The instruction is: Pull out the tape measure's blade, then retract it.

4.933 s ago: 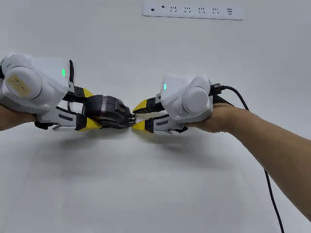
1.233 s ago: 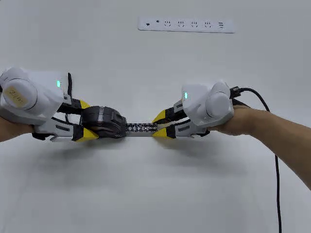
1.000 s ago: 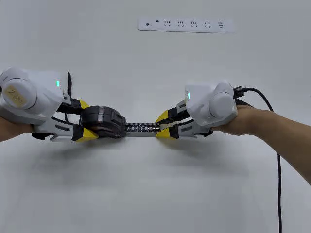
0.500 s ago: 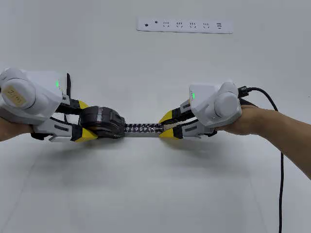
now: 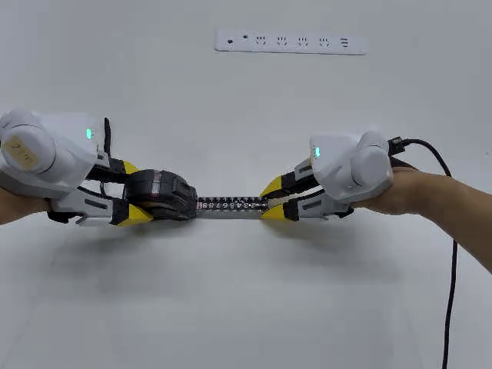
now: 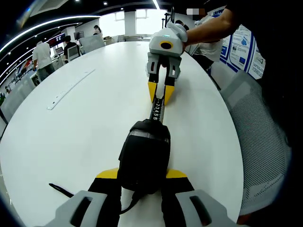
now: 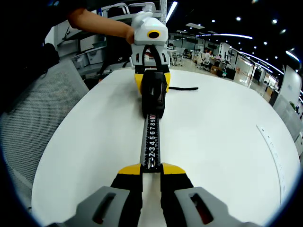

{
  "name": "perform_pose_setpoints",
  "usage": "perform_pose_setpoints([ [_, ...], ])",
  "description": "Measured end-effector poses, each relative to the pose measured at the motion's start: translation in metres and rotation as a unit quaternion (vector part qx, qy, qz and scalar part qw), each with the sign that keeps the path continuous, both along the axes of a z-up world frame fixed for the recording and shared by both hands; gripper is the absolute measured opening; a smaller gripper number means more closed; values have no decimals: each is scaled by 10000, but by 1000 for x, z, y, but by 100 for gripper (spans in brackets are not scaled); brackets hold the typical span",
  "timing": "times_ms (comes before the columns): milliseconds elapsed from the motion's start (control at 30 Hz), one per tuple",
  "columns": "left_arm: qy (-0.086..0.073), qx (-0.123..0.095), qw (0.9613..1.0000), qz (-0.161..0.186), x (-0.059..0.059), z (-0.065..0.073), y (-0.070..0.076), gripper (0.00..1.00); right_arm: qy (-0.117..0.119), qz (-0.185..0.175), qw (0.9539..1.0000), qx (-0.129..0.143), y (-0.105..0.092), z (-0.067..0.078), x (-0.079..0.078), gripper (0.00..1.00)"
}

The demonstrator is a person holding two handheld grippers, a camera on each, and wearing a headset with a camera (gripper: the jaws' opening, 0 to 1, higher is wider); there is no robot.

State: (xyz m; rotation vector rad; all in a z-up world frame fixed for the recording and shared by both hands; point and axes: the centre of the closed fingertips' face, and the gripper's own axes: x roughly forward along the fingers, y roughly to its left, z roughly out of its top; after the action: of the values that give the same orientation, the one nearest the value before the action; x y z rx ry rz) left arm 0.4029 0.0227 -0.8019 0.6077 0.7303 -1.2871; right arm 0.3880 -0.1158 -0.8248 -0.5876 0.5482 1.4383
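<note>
Hidden: the blade's end hook is buried betw. the right gripper [image 7: 151, 169] jaws and can't be seen. The rear of the black-and-grey tape measure case [image 6: 144, 153] is covered by the left gripper [image 6: 142, 174] jaws. Case markings are too small to read.
Left jaws: yellow-tipped, spread to abt case width, one on each side of the case, clamped against it.
Right jaws: nearly closed w/ only a thin gap, pinching the free end of the narrow pale blade with black numerals [image 7: 152, 137].
Blade out: a short length. Digits up to 9 are readable in the right gripper view.
Axis: the blade is straight w/ printed face up and runs left-right across the head view. The case is at the left end and the tip at the right. The case mouth faces the right gripper.
Grippers: tip to tip, in line w/ the blade, apart by the exposed length.
Height: case & blade are low over the white bench [image 5: 231, 292]; can't tell if they touch it.
Strap: a thin black strap [image 7: 182, 88] lies on the bench beside the left gripper; its attachment is hidden.
Cable: a black cable [image 5: 450, 292] runs from the right gripper's rear and is cut off at the bottom edge of the head view.
Far side: a white power strip [image 5: 290, 41] lies on the bench, well apart from the grippers.
</note>
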Motion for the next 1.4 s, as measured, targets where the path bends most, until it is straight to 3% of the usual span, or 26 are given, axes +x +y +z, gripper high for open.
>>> perform_pose_setpoints([
  [533, 15, -2, 10000, 4, 0, 0, 1, 29, 49, -48, 10000, -11, -12, 2, -3, 12],
  [1400, 39, -17, 10000, -2, -1, -1, -2, 29, 125, -165, 9997, -151, -51, 0, -8, 12],
])
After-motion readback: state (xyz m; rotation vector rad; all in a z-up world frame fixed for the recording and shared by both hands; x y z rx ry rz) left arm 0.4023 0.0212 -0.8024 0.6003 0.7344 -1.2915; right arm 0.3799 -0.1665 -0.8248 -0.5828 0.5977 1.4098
